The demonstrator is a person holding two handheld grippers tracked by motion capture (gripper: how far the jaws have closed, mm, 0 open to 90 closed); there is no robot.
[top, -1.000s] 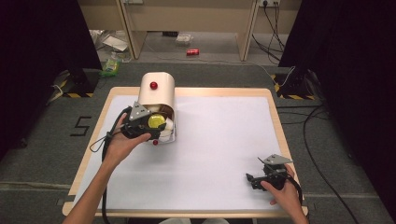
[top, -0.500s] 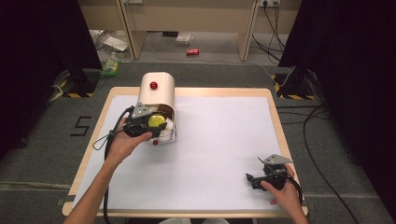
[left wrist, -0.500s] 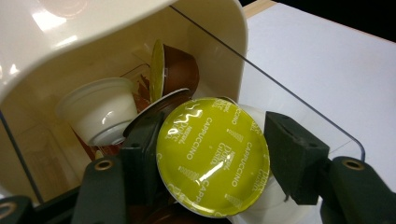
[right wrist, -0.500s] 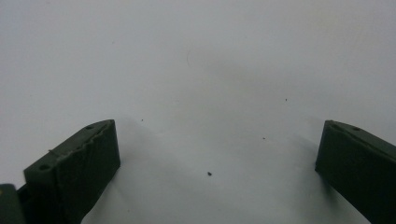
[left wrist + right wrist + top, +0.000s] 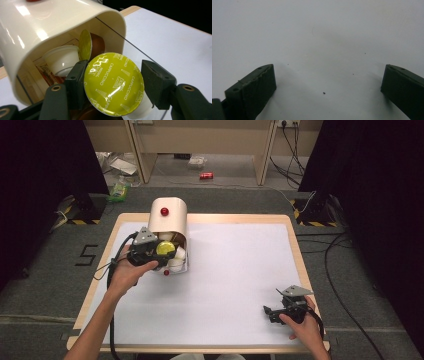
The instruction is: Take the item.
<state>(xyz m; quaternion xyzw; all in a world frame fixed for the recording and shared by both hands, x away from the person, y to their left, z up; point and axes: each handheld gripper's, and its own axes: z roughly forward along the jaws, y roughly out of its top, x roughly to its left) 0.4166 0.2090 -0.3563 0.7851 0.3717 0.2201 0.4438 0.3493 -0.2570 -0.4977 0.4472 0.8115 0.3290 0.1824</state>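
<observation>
The left gripper (image 5: 113, 82) holds a yellow-lidded capsule (image 5: 113, 83), its cup mostly hidden; the right gripper's (image 5: 328, 85) fingers stand wide.

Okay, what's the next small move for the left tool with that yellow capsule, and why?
Probably draw the left tool straight back toward the person, away from the cream dispenser. Its jaws look closed on the yellow-lidded capsule, which sits at the dispenser's open mouth, with other capsules close behind. A straight pull should free it without knocking them. The right tool rests open on the table.
</observation>
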